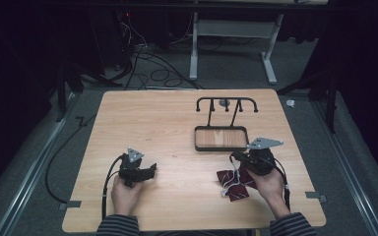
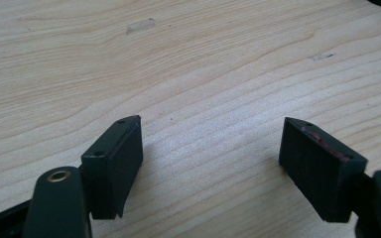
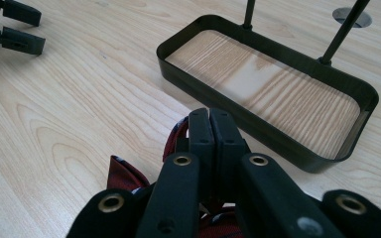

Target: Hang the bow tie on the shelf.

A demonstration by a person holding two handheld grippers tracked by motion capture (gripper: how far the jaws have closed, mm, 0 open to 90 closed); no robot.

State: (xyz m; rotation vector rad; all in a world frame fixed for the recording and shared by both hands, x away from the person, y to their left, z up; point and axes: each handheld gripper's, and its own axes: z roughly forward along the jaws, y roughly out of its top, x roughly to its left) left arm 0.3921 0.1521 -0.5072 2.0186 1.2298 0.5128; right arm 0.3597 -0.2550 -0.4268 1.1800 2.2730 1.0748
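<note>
We are gripping a dark red cloth (image 1: 235, 183) with the right gripper (image 3: 210, 124), whose jaws are pressing together on a fold of it. The cloth is lying near the table's (image 1: 177, 128) front edge, toward the right corner, and in the right gripper view most of it is sitting hidden under the gripper's body, with only red folds and a pale stripe peeking out at the sides. Just beyond it, the black rack (image 1: 221, 138) with its wood-lined tray is standing toward the far right part of the table, its hooked bar rising behind. The left gripper (image 2: 211, 148) is resting near the front edge on the left, its jaws standing wide apart over bare wood. Between the two grippers, open tabletop is lying free.
</note>
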